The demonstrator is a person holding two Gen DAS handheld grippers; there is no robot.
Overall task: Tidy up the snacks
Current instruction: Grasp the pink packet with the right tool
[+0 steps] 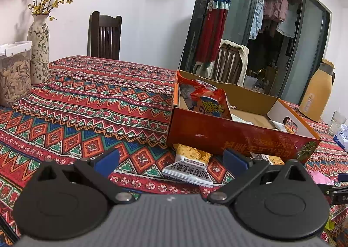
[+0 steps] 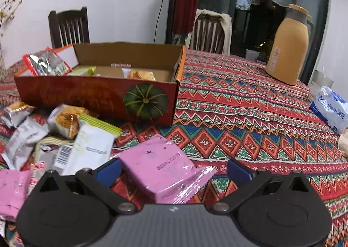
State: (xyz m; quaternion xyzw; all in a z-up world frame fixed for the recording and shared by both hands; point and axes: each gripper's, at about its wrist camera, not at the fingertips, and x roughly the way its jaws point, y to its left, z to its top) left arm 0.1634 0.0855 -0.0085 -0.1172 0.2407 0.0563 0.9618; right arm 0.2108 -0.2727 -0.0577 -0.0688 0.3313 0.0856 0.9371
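Left gripper (image 1: 171,158), blue-padded fingers spread wide with nothing between them, hovering low over patterned tablecloth (image 1: 91,103). Straight ahead, lying flat between the fingertips: white oat-crisp packet (image 1: 188,165), far end tucked against the red cardboard box (image 1: 228,136). Just beyond and slightly right of the gripper, that box open-topped, holding an orange chip bag (image 1: 212,100) leaning at its left end and smaller wrappers deeper inside. Far left of the gripper: clear container of seeds (image 1: 14,77), floral vase (image 1: 39,51) with yellow-blossom branches beside it. Dark wooden chair (image 1: 104,34) behind the table. Far right: tan thermos jug (image 1: 317,95).

Right gripper (image 2: 174,171), fingers likewise apart and empty, low above the same cloth. Pink snack packet (image 2: 161,166) lying just ahead and between the fingertips, nearer the left finger (image 2: 108,171); contact with the pad unclear. Left of the gripper: loose heap of wrapped snacks, among them a white packet with green edge (image 2: 93,145), a biscuit pack (image 2: 65,123), silver packets (image 2: 21,140), and another pink packet (image 2: 13,190) at the near left edge. Ahead and left: same box from its pumpkin-printed side, with a foil bag (image 2: 47,64) rising above its left end. Ahead and right: thermos jug, tissue pack (image 2: 330,105) at far right.
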